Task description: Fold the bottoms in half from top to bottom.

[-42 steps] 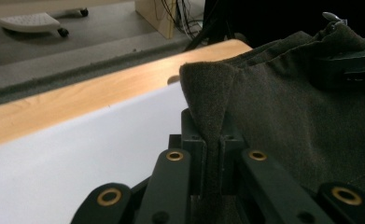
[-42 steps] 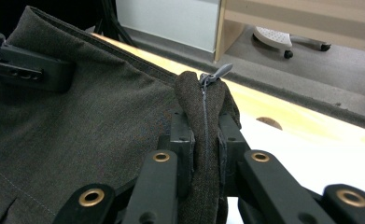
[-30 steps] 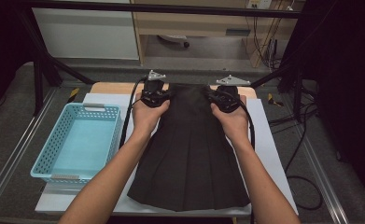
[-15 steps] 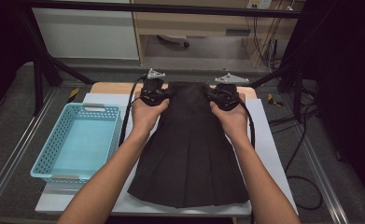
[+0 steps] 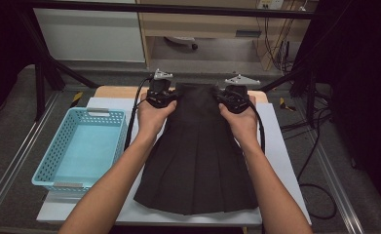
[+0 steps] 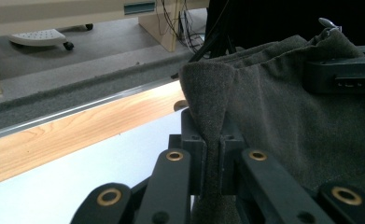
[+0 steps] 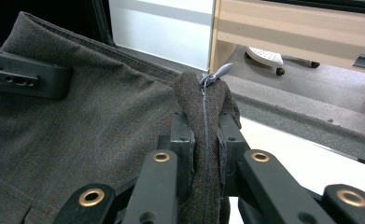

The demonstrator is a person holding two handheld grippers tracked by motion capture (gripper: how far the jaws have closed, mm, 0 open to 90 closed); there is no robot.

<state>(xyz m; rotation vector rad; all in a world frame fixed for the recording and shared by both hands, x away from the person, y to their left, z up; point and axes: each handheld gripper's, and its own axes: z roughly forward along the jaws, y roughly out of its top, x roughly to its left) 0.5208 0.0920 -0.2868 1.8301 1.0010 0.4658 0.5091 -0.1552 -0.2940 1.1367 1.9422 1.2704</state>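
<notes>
From above, your hands cover most of both grippers, so you can't see the jaws there. Your left forearm [image 5: 117, 185] hides the skirt's [image 5: 198, 161] hem corner at 7 o'clock, and your right forearm [image 5: 271, 190] hides the corner at 5. In the left gripper view the skirt [image 6: 287, 116] runs off the frame at 3 o'clock. In the right gripper view the skirt [image 7: 91, 116] is cut at 9, and the zipper [image 7: 203, 121] disappears between the jaws.

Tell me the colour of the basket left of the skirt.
Light blue; the basket shows best in the high view.
</notes>
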